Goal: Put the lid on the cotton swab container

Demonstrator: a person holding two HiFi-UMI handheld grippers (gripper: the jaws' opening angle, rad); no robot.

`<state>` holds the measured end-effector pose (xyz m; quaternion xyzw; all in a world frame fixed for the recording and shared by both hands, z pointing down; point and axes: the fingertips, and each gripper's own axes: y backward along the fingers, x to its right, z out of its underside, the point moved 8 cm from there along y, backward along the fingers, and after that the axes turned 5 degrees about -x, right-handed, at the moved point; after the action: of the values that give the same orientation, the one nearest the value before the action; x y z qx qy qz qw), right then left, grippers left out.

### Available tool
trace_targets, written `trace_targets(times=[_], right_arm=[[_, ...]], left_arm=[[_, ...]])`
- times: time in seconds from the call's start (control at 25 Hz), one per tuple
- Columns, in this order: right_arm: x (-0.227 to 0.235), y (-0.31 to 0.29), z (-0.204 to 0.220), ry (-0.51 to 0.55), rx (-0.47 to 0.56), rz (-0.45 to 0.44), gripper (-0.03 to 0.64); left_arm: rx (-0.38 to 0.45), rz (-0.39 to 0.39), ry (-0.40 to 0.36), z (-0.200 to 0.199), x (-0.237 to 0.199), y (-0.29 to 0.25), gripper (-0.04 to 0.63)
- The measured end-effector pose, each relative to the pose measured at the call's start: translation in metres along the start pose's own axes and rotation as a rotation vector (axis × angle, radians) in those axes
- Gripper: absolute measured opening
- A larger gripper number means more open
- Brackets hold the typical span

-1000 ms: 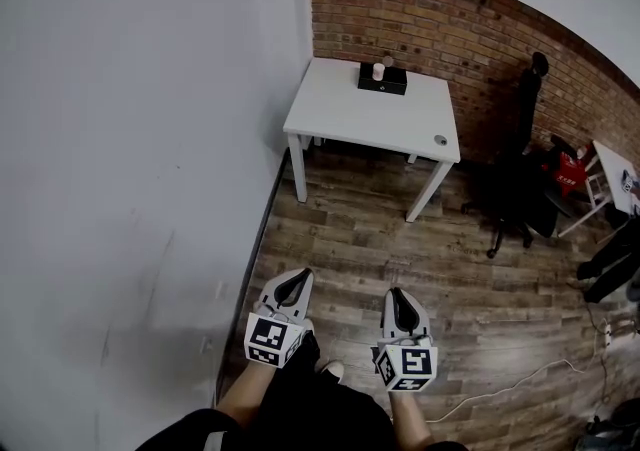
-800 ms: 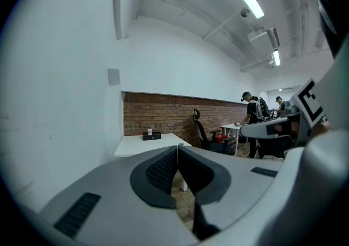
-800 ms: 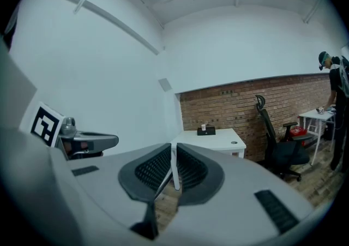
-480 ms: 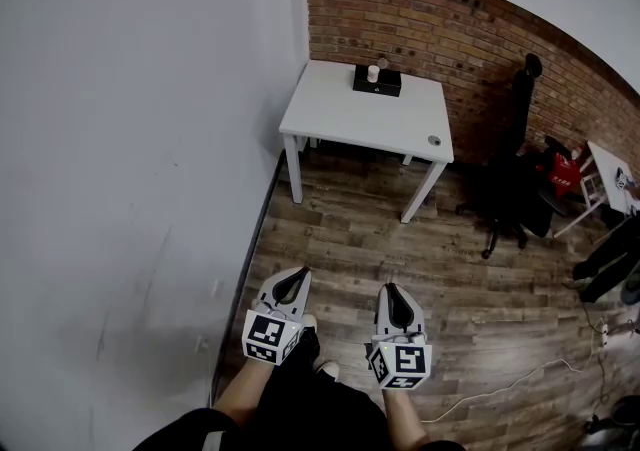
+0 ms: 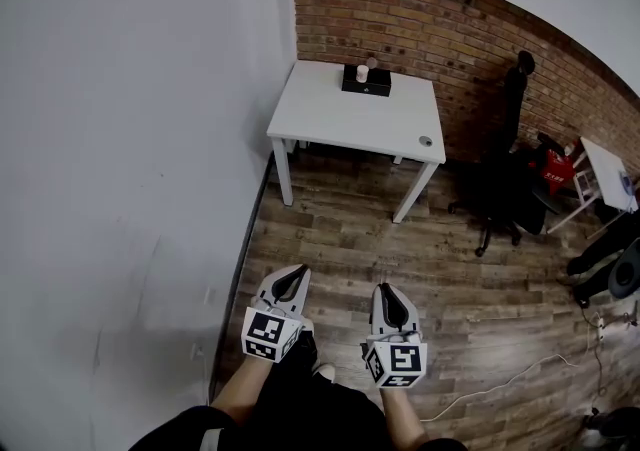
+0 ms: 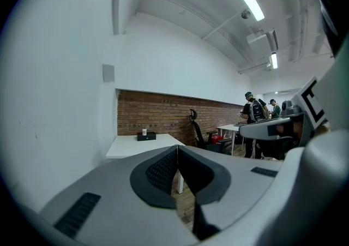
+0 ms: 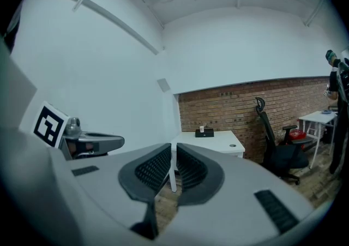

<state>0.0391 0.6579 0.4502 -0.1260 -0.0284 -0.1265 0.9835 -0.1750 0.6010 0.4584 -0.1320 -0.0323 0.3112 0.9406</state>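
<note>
The cotton swab container (image 5: 362, 73) is a small white tube. It stands far from us on the white table (image 5: 340, 119), at a flat black box (image 5: 368, 86), and we think it is on top of the box. A small round thing (image 5: 426, 140) lies near the table's front right corner. We cannot tell if it is the lid.

A second ago the table was more to the right in the head view. Now it is further left, and we see more floor on the right. Our two grippers are in almost the same spot as before.

The table stands in a corner. A smooth white wall (image 5: 120, 139) is on its left and a rough red brick wall (image 5: 440, 34) is behind it. Its front and right edges are free. There is lots of bare wood plank floor (image 5: 380, 239) between us and the table. A black office chair (image 5: 505, 184) stands to the right, apart from the table. A thin white cable (image 5: 500, 384) lies on the floor near our right side.

The left gripper (image 5: 297, 275) and the right gripper (image 5: 386, 291) are low in front of us, side by side. Each one has its ribbed black fingers (image 6: 161, 171) pressed together, with nothing between them.
</note>
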Motion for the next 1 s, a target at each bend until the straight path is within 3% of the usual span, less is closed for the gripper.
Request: trace_targets(times=[1.0], right_arm=[[0.017,-0.129,-0.03,-0.02,-0.028,0.037,0.023]], left_arm=[[-0.009,0.079,0.007,-0.024,-0.088,-0.115,0.014]])
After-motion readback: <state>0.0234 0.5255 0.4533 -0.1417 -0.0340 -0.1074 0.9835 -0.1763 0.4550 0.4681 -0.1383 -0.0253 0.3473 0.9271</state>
